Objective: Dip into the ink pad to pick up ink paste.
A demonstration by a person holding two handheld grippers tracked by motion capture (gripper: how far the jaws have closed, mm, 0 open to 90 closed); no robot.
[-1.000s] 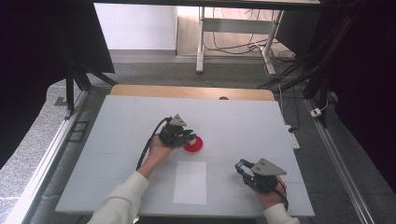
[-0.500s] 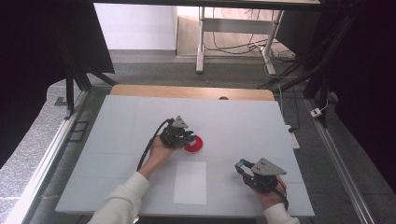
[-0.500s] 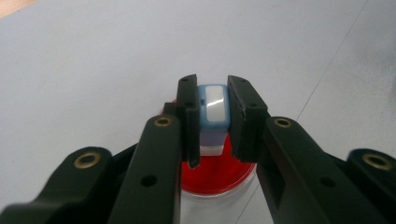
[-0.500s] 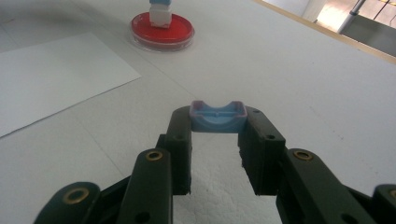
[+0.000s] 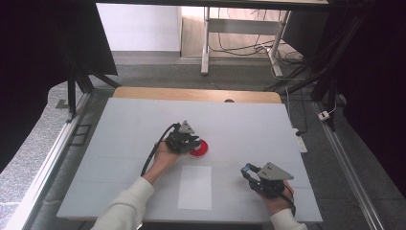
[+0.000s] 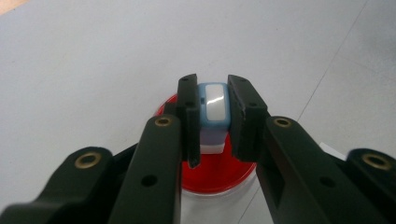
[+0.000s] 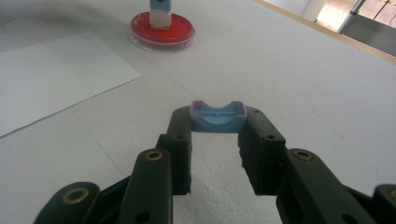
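Nothing has moved since the earlier frames: both hands stay put.
L gripper (image 6: 212,112) jaws clenched on a blue-white stamp (image 6: 213,107), held upright over the red dish (image 6: 219,172) mid-table. R gripper (image 7: 217,128) grips a blue cap (image 7: 217,116) betw. its tips, low over the table (image 5: 119,134), just right of the paper sheet (image 5: 195,187).

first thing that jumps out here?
The red round dish near the middle of the white table, the one strong colour there. The left gripper is shut on a small blue-and-white stamp-like block standing over that dish. Toward the near right edge, the right gripper is shut on a light blue cap, and a white sheet of paper lies between the two hands.
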